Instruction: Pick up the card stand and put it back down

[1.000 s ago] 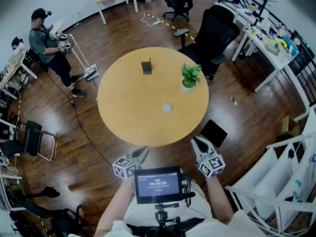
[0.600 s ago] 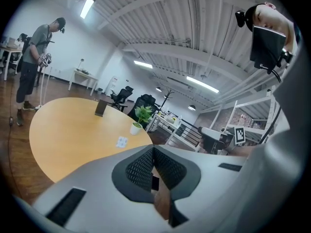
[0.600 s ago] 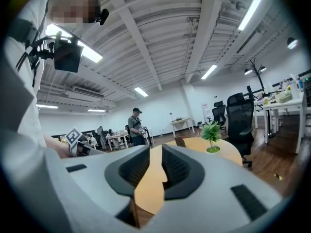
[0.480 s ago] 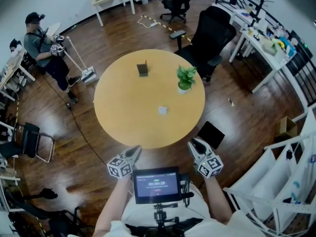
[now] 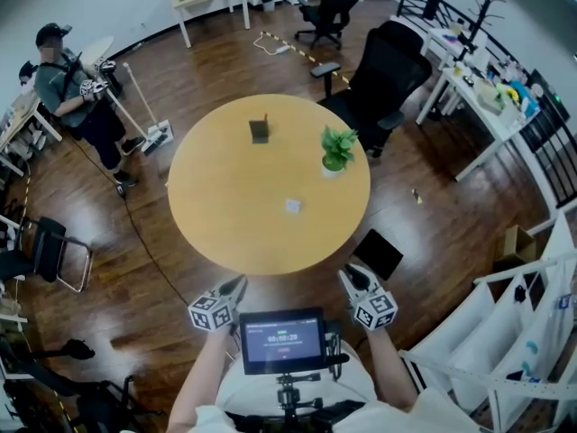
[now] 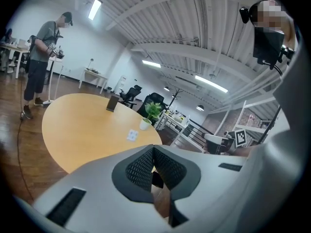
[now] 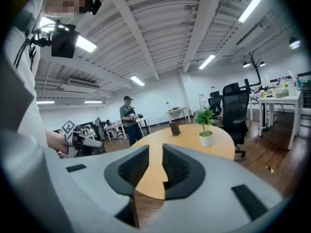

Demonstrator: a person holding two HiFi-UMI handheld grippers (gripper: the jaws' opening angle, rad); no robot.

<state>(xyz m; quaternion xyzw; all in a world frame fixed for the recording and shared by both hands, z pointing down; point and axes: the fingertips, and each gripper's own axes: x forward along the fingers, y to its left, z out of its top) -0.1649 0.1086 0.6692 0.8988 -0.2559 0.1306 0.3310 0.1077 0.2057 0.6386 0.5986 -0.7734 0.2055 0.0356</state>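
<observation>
While held short of the surface (image 5: 230, 210) edge, the left claw (image 5: 238, 283) is pressed together; the right claw (image 5: 348, 273), just spread wider, is seen empty.

Right claw (image 5: 348, 274) opening, empty between jaws, both it and left claw (image 5: 238, 283) lowered

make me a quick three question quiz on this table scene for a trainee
1. The card stand, the potted plant and the small white square are on the round table. Which lies nearest the two grippers?
2. True or false: the right gripper holds the card stand.
3. On the left gripper, the jaws are: A together, B wide apart, C closed on the plant.

Key
1. The small white square.
2. False: its jaws have just been opening, with nothing between them.
3. A.
</observation>
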